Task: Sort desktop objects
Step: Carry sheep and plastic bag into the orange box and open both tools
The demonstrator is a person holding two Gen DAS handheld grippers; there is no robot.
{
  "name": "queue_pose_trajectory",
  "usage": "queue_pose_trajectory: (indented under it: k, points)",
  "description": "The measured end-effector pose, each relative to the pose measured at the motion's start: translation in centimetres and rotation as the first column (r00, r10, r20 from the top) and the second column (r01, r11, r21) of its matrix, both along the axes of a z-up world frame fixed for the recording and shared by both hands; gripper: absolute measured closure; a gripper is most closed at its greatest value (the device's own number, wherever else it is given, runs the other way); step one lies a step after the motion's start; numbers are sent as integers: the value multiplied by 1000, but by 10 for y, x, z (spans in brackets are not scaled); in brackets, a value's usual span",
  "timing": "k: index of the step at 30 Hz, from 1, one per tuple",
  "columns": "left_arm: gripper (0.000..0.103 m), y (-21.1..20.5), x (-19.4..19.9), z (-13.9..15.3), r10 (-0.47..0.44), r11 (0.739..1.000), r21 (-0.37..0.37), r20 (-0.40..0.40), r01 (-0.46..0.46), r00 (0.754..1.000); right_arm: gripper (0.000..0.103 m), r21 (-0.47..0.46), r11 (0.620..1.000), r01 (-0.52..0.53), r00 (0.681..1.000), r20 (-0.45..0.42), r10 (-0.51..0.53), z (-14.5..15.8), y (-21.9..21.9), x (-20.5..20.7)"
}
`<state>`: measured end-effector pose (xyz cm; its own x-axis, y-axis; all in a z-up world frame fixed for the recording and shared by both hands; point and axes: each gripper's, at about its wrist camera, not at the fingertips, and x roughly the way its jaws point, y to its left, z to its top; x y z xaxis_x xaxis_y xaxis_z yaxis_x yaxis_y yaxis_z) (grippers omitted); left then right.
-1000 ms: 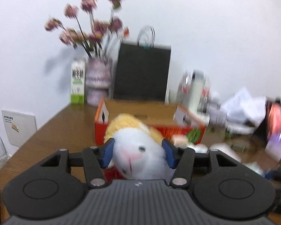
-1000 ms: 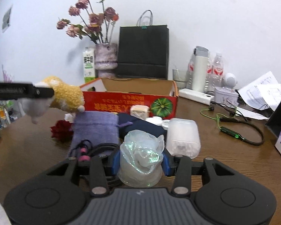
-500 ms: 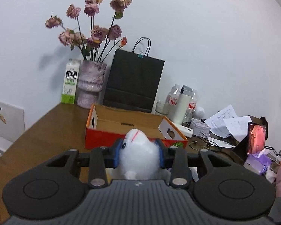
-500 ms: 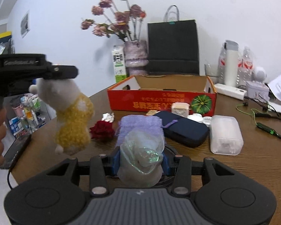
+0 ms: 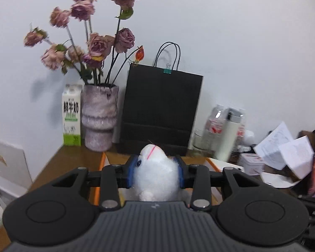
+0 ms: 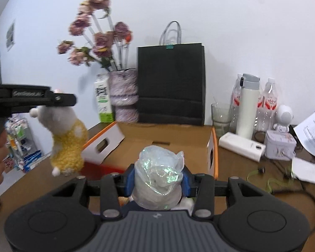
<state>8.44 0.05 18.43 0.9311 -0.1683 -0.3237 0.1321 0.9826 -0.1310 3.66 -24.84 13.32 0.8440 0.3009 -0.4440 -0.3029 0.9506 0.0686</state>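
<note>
My left gripper [image 5: 155,173] is shut on a white and yellow plush toy [image 5: 155,172], held by its white head. In the right wrist view the toy [image 6: 66,140] hangs in the air at the left, beside the open red and orange cardboard box [image 6: 168,136]. My right gripper [image 6: 157,180] is shut on a crumpled iridescent plastic wrapper [image 6: 158,180], raised in front of the box. The box's orange edge [image 5: 101,163] shows just behind the left gripper.
A vase of dried roses [image 5: 99,115], a milk carton [image 5: 71,115] and a black paper bag [image 5: 160,109] stand against the back wall. Bottles, a white flask [image 6: 246,107], a glass, a white power bank [image 6: 241,146], papers and green earphones crowd the right side.
Both grippers have risen and moved toward the box with their loads. The plush now hangs higher, by the box's left flap. The wrapper has left the purple pouch and sits before the box.
</note>
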Motion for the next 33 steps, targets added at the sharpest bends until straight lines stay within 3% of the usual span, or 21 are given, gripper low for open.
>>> queue_pose_trajectory:
  k: [7,10,13,21,25,27,29,31,33]
  points:
    - [65,5,102,-15,1,1000,27,-112,2,994,61,0,997,74,992,-105,-73,-2,-8,114]
    - [65,6,141,-32,22,995,97,-121,-10,992,60,-36,993,108,983,-144,-113,-11,-8,159]
    - [64,10,175,-48,1,994,110,-184,19,983,60,-45,990,134,965,-222,-140,-25,-10,202]
    - [60,8,224,-83,12,989,143,-253,25,967,59,-106,986,127,925,-348,-156,-60,7,284]
    - [42,10,224,-77,-4,995,98,-272,32,962,46,-113,980,161,907,-375,-192,-72,12,298]
    - [24,5,215,-70,-22,992,113,-250,52,968,39,-95,981,168,914,-358,-191,-69,12,292]
    - [18,0,206,-63,-19,989,138,-225,52,974,29,-84,982,168,925,-332,-187,-62,11,284]
    - [16,-4,195,-55,2,987,158,-217,33,976,29,-82,981,178,929,-314,-195,-53,10,274]
    - [2,-5,183,-48,24,989,148,-205,7,978,28,-56,983,174,932,-312,-183,-43,9,263]
